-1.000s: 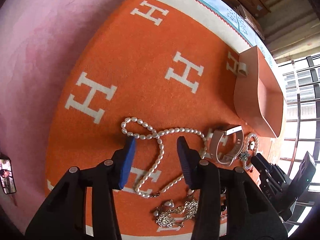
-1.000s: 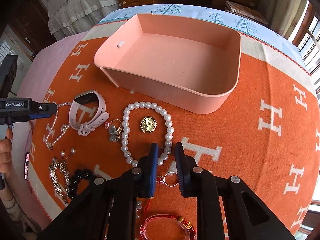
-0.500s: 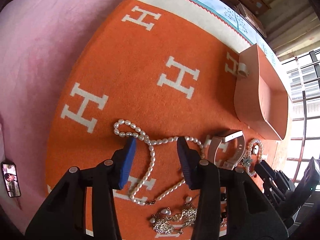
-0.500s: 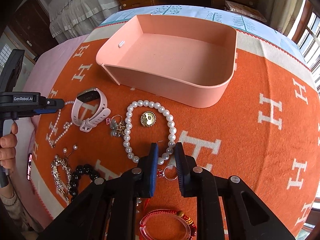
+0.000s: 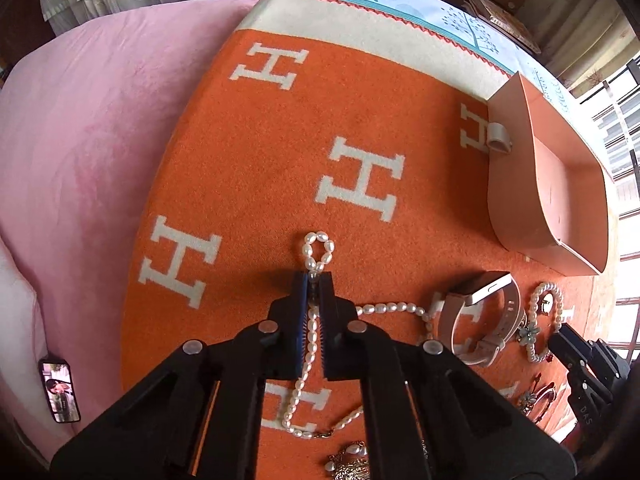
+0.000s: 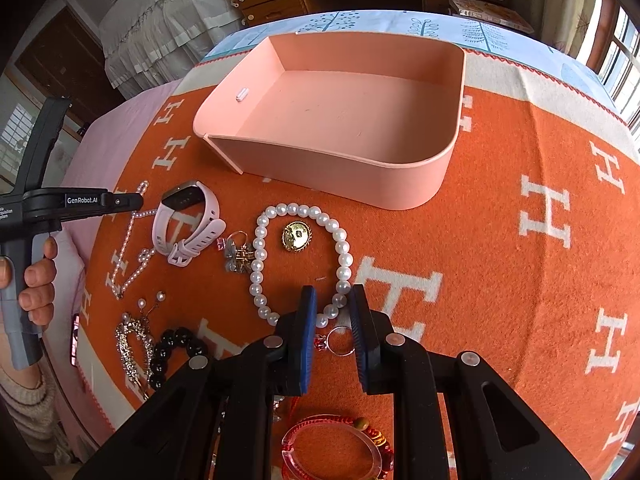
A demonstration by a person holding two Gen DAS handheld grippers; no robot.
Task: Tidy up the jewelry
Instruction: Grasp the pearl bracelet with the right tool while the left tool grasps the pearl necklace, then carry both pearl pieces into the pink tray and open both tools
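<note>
Left hand-held gripper (image 5: 315,280) just closed, clamping the pearl necklace (image 5: 318,246) strand, apparently to carry it into the empty pink tray (image 5: 516,184).

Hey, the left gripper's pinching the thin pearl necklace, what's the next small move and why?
Probably lift it straight up. The left gripper has just closed on the pearl necklace, a small loop poking past the tips, while the rest trails on the orange blanket. The pink tray sits empty, ready for it.
</note>
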